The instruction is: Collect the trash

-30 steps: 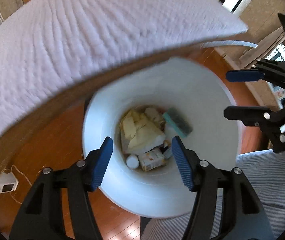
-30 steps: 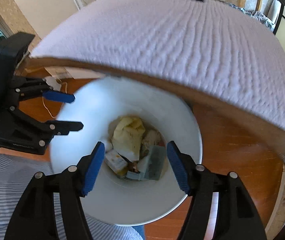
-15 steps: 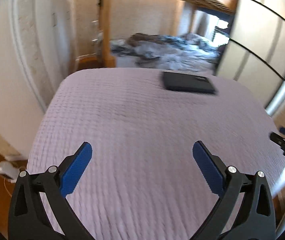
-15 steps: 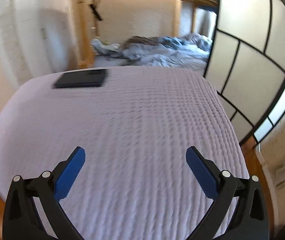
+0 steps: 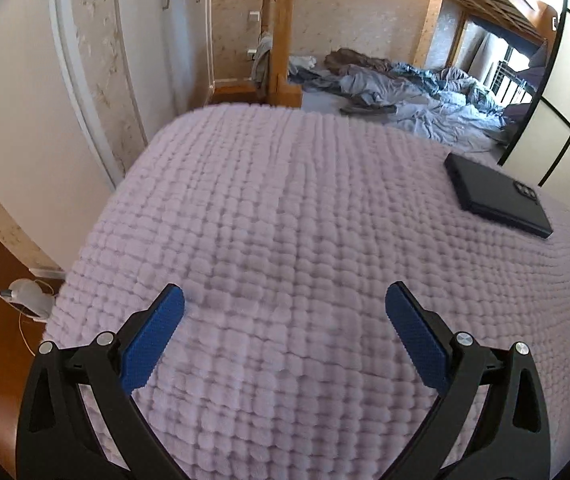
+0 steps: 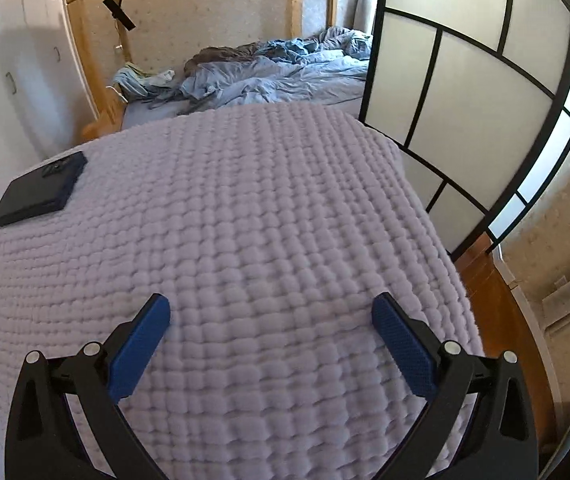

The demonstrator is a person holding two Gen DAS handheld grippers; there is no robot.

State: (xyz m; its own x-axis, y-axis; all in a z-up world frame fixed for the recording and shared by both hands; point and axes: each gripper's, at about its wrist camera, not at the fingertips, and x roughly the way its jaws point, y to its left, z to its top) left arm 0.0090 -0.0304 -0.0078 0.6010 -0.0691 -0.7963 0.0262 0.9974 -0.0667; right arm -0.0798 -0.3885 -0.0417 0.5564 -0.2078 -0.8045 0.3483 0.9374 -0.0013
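- left gripper (image 5: 284,312) spread wide, empty, above lilac quilt (image 5: 285,216);
- right gripper (image 6: 271,314) likewise wide, empty;
- black phone (image 5: 495,193) flat on quilt's far side

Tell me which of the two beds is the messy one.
The far bed under the wooden bunk frame, heaped with rumpled blue bedding. The near bed has a smooth lilac quilt, bearing only a black case.
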